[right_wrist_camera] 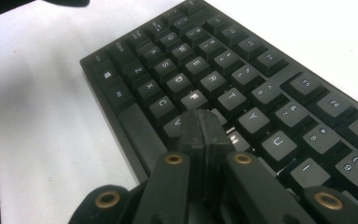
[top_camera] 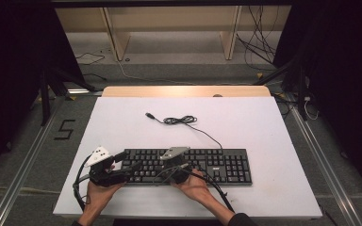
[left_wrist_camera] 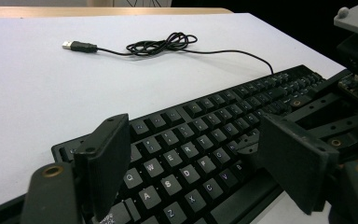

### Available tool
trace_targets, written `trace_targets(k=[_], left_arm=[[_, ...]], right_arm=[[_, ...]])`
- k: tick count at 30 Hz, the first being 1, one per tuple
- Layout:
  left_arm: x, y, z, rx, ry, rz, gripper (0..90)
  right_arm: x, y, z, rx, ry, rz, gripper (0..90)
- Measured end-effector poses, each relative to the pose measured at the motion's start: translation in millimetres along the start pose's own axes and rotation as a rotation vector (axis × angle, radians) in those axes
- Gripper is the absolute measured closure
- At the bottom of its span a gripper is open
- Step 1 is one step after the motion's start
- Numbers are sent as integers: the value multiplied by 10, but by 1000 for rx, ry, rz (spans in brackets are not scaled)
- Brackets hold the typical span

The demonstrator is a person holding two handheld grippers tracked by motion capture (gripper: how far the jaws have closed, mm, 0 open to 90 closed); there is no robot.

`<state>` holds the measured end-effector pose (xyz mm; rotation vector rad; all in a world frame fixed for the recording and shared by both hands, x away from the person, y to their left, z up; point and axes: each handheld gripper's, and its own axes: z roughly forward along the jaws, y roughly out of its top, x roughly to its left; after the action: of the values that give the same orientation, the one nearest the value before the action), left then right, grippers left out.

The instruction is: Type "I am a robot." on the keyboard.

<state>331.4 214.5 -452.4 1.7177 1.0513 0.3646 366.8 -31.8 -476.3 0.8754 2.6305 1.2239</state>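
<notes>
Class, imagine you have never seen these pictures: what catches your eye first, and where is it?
A black full-size computer keyboard lies near the front of the white table top, with its thin black USB cable coiled loosely behind it. The right gripper, fingers closed, rests over the middle letter keys, while the left gripper hangs open over the keyboard's left end.

From above, we lost the middle keys of the keyboard (top_camera: pixel 217 162) under the right gripper (top_camera: pixel 181 172), and its near-left corner sat behind the left gripper (top_camera: pixel 118 172). We couldn't read any key legends there: too small. In the right gripper view the closed fingers (right_wrist_camera: pixel 204 135) covered the keys around G and H, and the picture's edge cut the keyboard's right end.
</notes>
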Motion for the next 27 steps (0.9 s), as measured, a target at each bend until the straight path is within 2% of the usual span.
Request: trace_targets(k=[10,11,13,19,27], left_arm=[[7,1,-4,-2,2,-2,253],[6,1,-4,-2,2,-2,253],[5,0,-4,-2,1,-2,253],[2,1,-7,-4,4,-4,253],[12,3,-13,-4,4,-2,253]], right_arm=[[4,-26,56,23,-10,-12,900],[5,-37,63,9,-9,-11,900],[25,-34,63,15,-12,-22,900],[28,-30,54,18,-13,-8,900],[-12,-6,-22,-25,-12,13,899]])
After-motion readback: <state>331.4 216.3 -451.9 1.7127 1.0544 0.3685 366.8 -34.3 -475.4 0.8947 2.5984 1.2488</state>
